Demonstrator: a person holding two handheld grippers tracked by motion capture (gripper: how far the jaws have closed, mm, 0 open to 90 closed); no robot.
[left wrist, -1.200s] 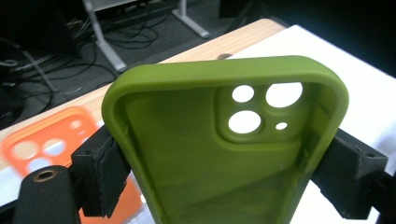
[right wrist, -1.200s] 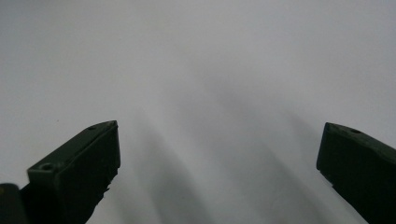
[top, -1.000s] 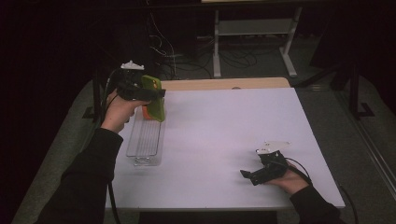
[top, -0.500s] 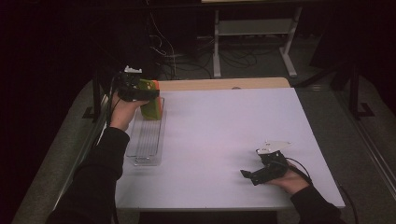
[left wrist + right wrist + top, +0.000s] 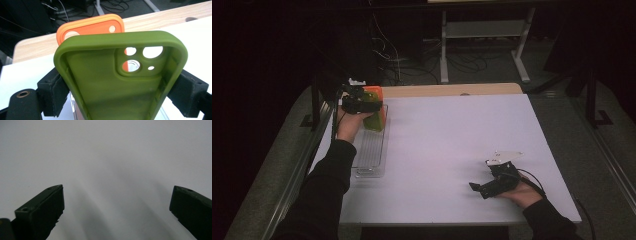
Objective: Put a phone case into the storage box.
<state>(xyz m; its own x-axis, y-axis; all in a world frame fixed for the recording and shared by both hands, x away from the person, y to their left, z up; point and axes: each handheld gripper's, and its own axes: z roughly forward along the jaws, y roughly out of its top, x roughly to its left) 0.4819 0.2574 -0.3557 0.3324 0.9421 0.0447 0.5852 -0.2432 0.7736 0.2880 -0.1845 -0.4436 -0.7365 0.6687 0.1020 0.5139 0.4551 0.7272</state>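
My left gripper [image 5: 360, 105] is shut on a green phone case [image 5: 375, 121], and its pads [image 5: 53, 92] press on the case's two long edges. In the left gripper view the green phone case [image 5: 120, 85] shows its hollow inside and camera holes. Just behind it stands an orange phone case [image 5: 87, 28]. Both cases sit over the far end of a clear slotted tray [image 5: 371, 152], the orange phone case [image 5: 374, 92] being the farther one. My right gripper [image 5: 484, 187] rests on the white table [image 5: 447, 145] at the near right. Its jaws stand wide apart over bare table [image 5: 117, 170], with nothing between them.
A wooden board [image 5: 452, 90] runs along the table's far edge. Beyond it are a dark floor with cables and a white metal stand [image 5: 484, 35]. Dark posts [image 5: 314, 100] stand by the table's left side.
My left gripper has come down with the green case toward the tray's far end, close in front of the orange case. The right gripper has stayed where it was.
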